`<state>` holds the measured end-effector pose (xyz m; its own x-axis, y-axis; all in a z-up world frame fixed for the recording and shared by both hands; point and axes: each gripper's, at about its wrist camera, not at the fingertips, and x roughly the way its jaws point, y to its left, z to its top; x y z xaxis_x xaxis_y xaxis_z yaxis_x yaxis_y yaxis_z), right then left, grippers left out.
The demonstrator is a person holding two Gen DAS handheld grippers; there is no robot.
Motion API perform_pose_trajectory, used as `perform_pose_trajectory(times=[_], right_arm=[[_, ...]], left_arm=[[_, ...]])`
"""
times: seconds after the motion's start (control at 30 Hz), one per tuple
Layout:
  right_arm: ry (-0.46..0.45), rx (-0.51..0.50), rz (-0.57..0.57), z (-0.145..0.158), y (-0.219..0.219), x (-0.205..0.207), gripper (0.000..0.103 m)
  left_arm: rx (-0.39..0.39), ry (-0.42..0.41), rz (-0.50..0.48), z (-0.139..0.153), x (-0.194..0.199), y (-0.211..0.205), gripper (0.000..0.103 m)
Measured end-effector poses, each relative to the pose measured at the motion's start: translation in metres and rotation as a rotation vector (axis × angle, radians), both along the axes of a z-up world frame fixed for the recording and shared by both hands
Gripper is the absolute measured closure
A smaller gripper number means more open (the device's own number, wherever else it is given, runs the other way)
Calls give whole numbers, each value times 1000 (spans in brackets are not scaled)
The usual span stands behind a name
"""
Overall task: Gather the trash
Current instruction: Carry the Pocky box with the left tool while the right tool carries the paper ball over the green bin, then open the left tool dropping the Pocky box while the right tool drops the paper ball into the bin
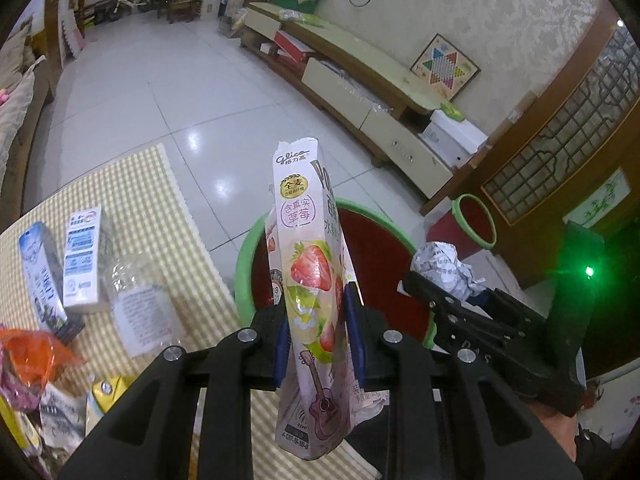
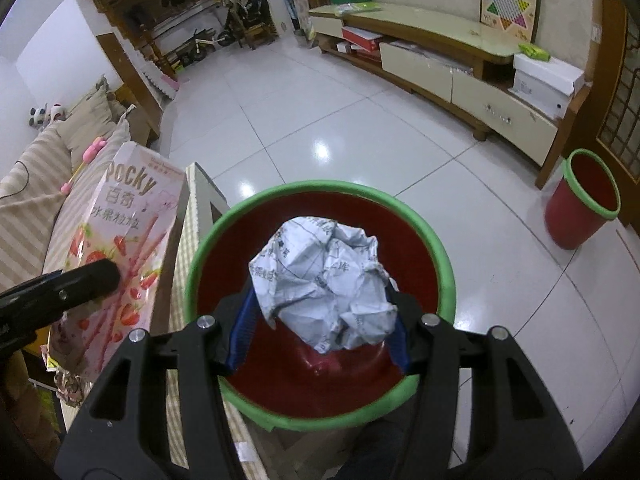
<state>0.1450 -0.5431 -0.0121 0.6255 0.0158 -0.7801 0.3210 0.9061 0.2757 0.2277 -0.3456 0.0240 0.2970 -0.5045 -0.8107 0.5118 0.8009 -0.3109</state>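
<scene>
While over red bin rim — L gripper jaws pinching Pocky box, R gripper jaws clamping paper wad; bare floor beyond.

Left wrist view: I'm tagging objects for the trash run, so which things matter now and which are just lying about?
In the job:
left gripper, shut on Pocky box
right gripper, shut on crumpled paper
near bin

Lying about:
far bin
checkers board
white box
</scene>
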Motion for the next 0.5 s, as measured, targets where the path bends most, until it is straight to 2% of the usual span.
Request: perform_pose_trajectory(times=[0.2, 0.4, 0.5], right_arm=[[27, 39, -9, -17, -7, 4, 50], [29, 50, -14, -18, -10, 11, 49], [45, 54, -10, -20, -9, 13, 42]], left_arm=[[32, 23, -20, -15, 17, -14, 80], [35, 39, -36, -21, 28, -28, 79], [36, 42, -48, -19, 30, -33, 76]])
